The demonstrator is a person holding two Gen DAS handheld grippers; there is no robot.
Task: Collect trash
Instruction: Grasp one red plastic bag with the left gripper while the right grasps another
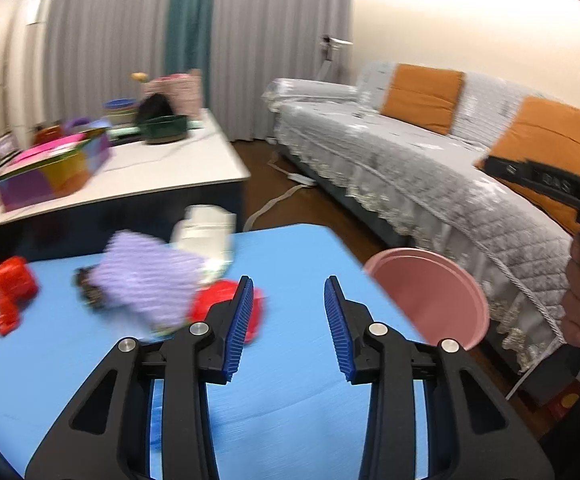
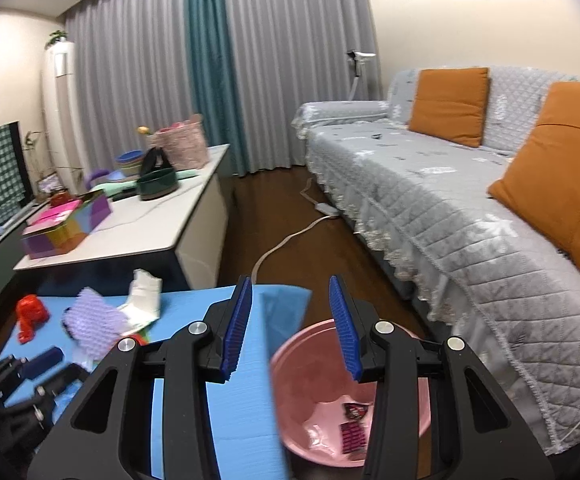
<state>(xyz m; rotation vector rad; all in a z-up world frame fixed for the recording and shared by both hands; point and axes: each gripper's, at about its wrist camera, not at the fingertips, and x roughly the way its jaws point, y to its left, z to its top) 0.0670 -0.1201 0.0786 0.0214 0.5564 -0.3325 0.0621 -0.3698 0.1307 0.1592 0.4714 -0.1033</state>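
Both grippers hang empty over a blue worktop (image 1: 290, 400) in a living room. The left gripper (image 1: 289, 304) has its jaws apart with nothing between the pads; ahead and to its left, past the fingertips, lies the trash: a purple wrapper (image 1: 145, 280), a white carton (image 1: 205, 236), a red piece (image 1: 225, 304) partly behind the left finger, and another red piece (image 1: 11, 292) further left. The right gripper (image 2: 292, 312), jaws likewise apart and bare, hovers above the pink bin (image 2: 318, 392), which sits just off the worktop's right edge with a few scraps already inside. The risks, as judged from here: the left-wrist view is smeared, so a hurried reach could miss the heap or push it off the far edge; the limp wrapper may slip from a shallow pinch; and the bin, below the edge, could be overshot.
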